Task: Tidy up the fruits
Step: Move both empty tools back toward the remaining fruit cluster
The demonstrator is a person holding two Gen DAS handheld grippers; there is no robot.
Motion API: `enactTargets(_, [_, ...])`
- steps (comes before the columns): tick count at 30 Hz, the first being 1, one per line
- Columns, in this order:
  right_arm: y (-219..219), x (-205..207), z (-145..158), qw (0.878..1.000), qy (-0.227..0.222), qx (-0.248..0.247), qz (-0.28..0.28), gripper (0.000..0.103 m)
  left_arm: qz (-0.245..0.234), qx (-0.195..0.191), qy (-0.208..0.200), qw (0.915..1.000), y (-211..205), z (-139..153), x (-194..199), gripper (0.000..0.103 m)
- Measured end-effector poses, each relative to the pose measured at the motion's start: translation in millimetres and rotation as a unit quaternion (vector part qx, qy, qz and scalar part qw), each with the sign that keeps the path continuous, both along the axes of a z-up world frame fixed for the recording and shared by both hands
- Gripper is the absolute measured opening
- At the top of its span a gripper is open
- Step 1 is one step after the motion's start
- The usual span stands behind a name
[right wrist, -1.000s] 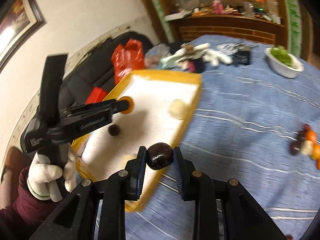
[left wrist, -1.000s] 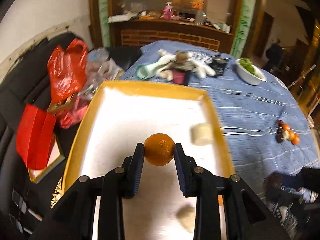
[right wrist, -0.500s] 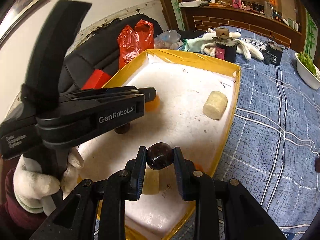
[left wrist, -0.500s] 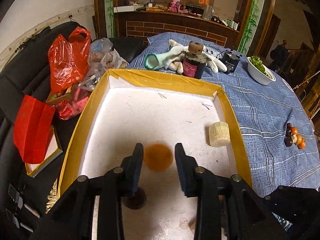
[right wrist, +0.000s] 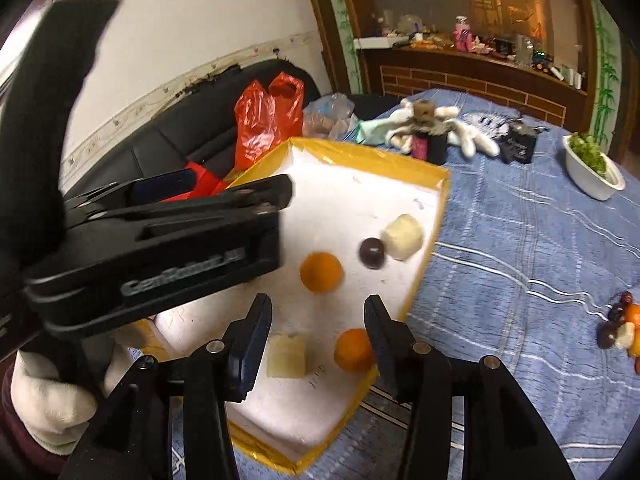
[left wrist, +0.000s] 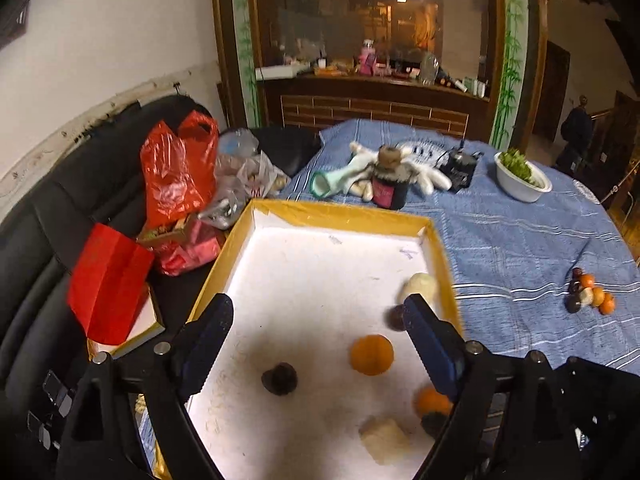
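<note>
A white tray with a yellow rim (left wrist: 344,216) (right wrist: 368,156) lies on the blue tablecloth. My left gripper (left wrist: 316,320) hangs over it, jaws opening wide and empty. Under them an orange (left wrist: 371,354) and a dark fruit (left wrist: 280,378) rest on the tray floor. My right gripper (right wrist: 318,316) is over the tray's near corner, jaws opening with nothing between them. Beyond it lie the orange (right wrist: 322,272), a dark round fruit (right wrist: 372,253) and a pale chunk (right wrist: 402,237). A second orange (right wrist: 354,350) and pale chunk (right wrist: 287,356) sit near its fingers. A loose fruit cluster (left wrist: 588,292) (right wrist: 620,328) lies on the cloth.
The left tool's black body (right wrist: 160,252), held by a white-gloved hand (right wrist: 48,400), fills the left of the right wrist view. Red bags (left wrist: 176,168) crowd a black sofa (left wrist: 60,208). Gloves and a dark jar (left wrist: 390,188), plus a white bowl of greens (left wrist: 520,178), stand beyond the tray.
Both grippers have opened. The orange has left the left jaws and the dark fruit the right jaws; both now lie in the tray. The left gripper has lifted and drawn back.
</note>
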State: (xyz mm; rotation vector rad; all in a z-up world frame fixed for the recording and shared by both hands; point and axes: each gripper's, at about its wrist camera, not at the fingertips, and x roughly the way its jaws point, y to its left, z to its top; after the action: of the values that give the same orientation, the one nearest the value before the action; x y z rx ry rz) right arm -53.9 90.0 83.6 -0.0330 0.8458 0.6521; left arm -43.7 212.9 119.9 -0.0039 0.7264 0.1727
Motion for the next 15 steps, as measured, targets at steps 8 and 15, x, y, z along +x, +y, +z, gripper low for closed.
enactTargets(8, [-68.8, -14.3, 14.5, 0.998, -0.016, 0.016, -0.052, 0.056, -0.029, 0.038, -0.062, 0.9970, -55.0, 38.1, -41.4, 0.092])
enactTargets(15, [-146.3, -23.5, 10.5, 0.993, -0.008, 0.035, -0.117, 0.056, -0.065, 0.065, -0.080, 0.9925, -107.8, 54.1, -59.3, 0.093])
